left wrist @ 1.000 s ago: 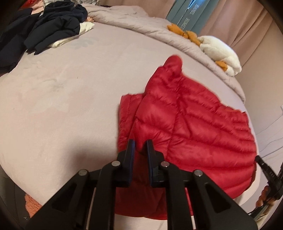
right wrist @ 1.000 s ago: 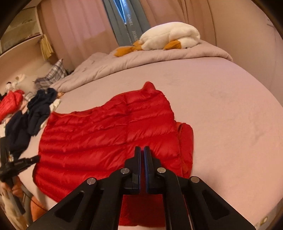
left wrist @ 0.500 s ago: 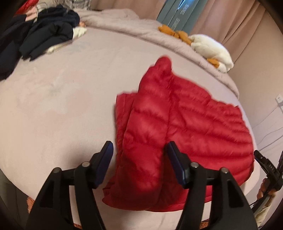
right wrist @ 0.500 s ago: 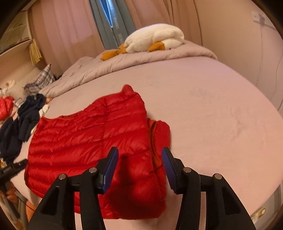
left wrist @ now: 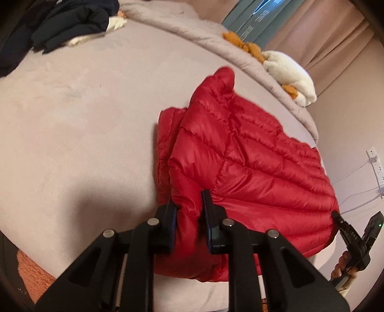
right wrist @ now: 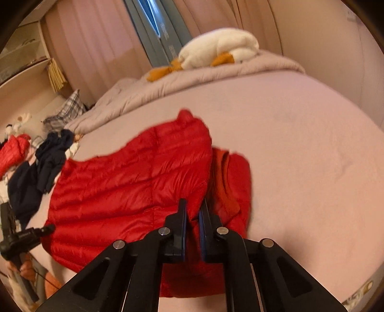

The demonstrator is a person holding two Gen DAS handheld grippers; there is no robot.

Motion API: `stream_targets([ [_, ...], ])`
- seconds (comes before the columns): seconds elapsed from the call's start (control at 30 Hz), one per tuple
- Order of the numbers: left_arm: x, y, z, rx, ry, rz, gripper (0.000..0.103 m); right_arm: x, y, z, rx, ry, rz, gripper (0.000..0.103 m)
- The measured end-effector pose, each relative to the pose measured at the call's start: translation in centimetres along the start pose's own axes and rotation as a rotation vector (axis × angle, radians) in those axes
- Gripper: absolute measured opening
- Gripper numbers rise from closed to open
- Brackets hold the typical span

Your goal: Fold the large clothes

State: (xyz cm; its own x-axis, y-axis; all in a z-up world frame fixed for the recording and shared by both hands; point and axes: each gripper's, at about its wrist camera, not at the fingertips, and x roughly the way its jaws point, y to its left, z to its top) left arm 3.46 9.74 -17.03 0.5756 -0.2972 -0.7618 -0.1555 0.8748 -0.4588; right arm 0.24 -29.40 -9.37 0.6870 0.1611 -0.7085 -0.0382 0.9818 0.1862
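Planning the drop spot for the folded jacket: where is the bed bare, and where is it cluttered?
Bare sheet runs between the red down jacket and the dark clothes pile. In the right wrist view, bare sheet also lies between the jacket and the wall. Crowded: the rolled duvet carrying the plush goose, and the clothes pile corner.

The red jacket (left wrist: 252, 156) runs under the left tool (left wrist: 188, 204), its near hem hidden behind the black arms. In the right view the jacket's far edge (right wrist: 192, 120) smears with blur. The dark clothes pile (left wrist: 60, 26) is clipped by the frame edge.
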Motion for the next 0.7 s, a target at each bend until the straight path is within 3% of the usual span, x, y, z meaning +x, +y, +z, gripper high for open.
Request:
stream_targets([
  [0.13,1.0,-0.9,-0.5,0.061,0.002,0.020,0.022,2.1,0.2,0.0,-0.019,0.043,-0.062,0.009],
  [0.27,1.1,-0.4,-0.7,0.046,0.016,0.022,0.031,4.2,-0.8,-1.1,0.015,0.101,-0.077,0.009],
  [0.33,0.8,-0.2,-0.3,0.041,0.010,0.031,0.042,3.9,-0.9,-1.2,0.024,0.092,-0.079,0.009],
  [0.4,0.2,0.0,-0.1,0.044,-0.019,0.068,0.075,3.2,-1.1,-0.9,0.032,0.080,-0.086,0.009],
  [0.47,-0.1,0.5,0.2,0.051,-0.062,0.084,0.088,2.3,-1.4,-0.6,0.041,0.075,-0.074,0.018],
  [0.53,0.2,1.4,0.4,0.033,-0.054,0.082,0.089,1.4,-2.0,-0.4,0.051,0.065,-0.111,0.060],
  [0.6,0.7,2.2,0.5,-0.014,-0.026,0.027,0.091,1.0,-2.7,-0.3,0.062,0.041,-0.162,0.069],
  [0.7,1.7,2.6,0.1,-0.053,0.009,-0.041,0.099,1.3,-4.7,-0.5,0.130,0.069,-0.093,0.070],
])
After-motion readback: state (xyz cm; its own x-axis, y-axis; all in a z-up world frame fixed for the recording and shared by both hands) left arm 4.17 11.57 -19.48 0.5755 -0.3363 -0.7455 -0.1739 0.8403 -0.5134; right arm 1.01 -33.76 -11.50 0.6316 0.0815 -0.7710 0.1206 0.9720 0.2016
